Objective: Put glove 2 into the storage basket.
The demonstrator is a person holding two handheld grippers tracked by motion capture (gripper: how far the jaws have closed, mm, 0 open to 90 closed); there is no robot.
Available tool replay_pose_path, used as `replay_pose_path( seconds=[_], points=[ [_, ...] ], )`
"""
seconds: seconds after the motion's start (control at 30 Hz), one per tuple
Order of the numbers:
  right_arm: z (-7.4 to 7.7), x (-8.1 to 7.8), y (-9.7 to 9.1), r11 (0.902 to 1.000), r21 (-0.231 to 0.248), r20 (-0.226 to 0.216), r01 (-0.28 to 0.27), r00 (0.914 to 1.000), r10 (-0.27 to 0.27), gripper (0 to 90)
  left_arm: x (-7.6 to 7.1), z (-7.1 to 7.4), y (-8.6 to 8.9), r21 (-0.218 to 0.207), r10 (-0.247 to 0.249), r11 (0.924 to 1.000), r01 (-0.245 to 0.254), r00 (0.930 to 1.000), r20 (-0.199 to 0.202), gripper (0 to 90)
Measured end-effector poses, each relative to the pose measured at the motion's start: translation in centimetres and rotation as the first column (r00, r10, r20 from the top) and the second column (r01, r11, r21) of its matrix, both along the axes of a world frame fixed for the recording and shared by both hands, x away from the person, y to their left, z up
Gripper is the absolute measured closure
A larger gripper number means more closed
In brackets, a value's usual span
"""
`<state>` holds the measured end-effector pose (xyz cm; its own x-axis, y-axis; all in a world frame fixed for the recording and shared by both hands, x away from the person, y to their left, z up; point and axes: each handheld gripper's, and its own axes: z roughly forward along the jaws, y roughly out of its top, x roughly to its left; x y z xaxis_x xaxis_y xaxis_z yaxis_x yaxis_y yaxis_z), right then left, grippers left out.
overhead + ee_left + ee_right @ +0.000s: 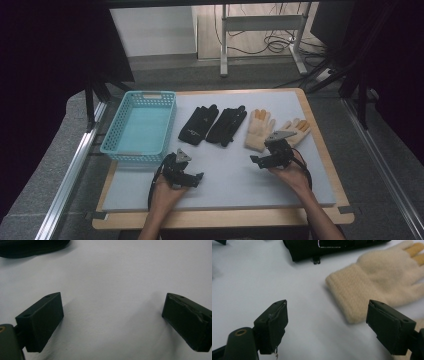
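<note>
Gloves lay in a row across the far half of the grey mat point(225, 175): two black gloves point(212, 125) side by side in the middle, then a cream glove point(258, 131) and a second cream glove point(296, 131) to their right, both with orange fingertips. Turquoise basket point(140, 127) sat at the mat's left edge, nothing in it.

Right gripper point(256, 160) was held low over the mat, just below the first cream glove's cuff and pointed left. Jaws stood wide apart, nothing between them. In the right gripper view that cuff point(352, 293) lay just ahead of the gap, closer to the right-hand jaw, not touching either one. A black glove's cuff point(312, 250) showed further off at the top.

Left gripper point(197, 179) sat near the basket's front corner, also low over bare mat. Jaws spread wide, empty. Left gripper view had plain mat between them and a dark glove edge point(32, 247) at the top left, well apart from the jaws.
</note>
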<state>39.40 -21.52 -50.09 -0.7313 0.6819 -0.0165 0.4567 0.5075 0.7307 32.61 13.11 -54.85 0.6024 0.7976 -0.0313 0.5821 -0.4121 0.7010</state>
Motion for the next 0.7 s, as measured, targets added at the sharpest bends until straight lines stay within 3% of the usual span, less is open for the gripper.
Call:
replay_pose_path(
  seconds=[0.43, 0.7],
  points=[
    [0.9, 3.0, 2.1, 0.9997, 0.021, 0.001, 0.015, 0.9999, -0.015, 17.7, 0.0, 0.0, 0.0, -0.002, -0.001, 1.0000, 0.001, 1.0000, -0.001, 4.4],
    [1.5, 5.2, 3.8, 0.9996, 0.023, 0.003, 0.012, 0.9999, -0.013, 26.0, 0.0, 0.0, 0.0, -0.002, -0.001, 1.0000, 0.001, 1.0000, -0.001, 4.5]
  ],
)
